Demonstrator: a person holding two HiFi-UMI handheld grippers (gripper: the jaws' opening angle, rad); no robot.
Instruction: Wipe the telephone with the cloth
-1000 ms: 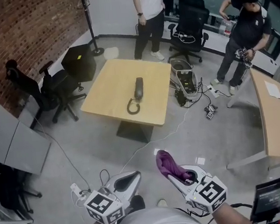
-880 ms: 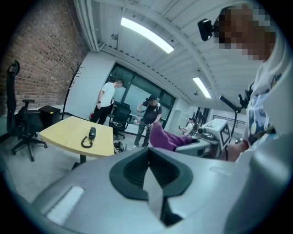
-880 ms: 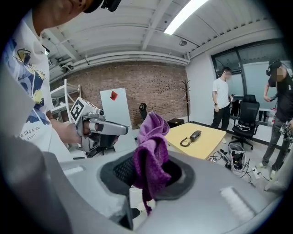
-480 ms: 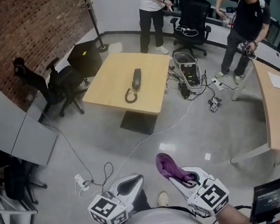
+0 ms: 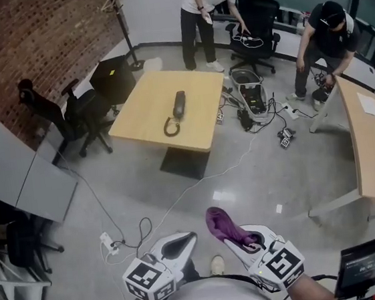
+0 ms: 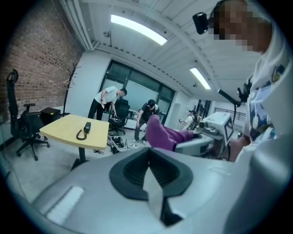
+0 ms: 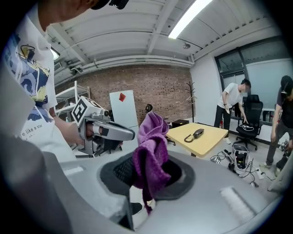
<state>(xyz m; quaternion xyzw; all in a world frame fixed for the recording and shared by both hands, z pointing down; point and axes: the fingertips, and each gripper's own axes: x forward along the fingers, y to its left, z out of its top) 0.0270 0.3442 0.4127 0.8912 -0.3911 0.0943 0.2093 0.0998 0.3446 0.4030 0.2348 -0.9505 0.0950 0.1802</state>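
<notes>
Two right gripper [image 7: 149,177] fingers [image 7: 122,172] pinch the cloth [image 7: 152,144], telephone [image 7: 197,133] well ahead.

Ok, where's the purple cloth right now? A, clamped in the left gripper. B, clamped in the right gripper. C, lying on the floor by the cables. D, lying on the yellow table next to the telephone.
B: the purple cloth sticks up from between the jaws of the right gripper, far from the telephone, which lies alone on the table.
</notes>
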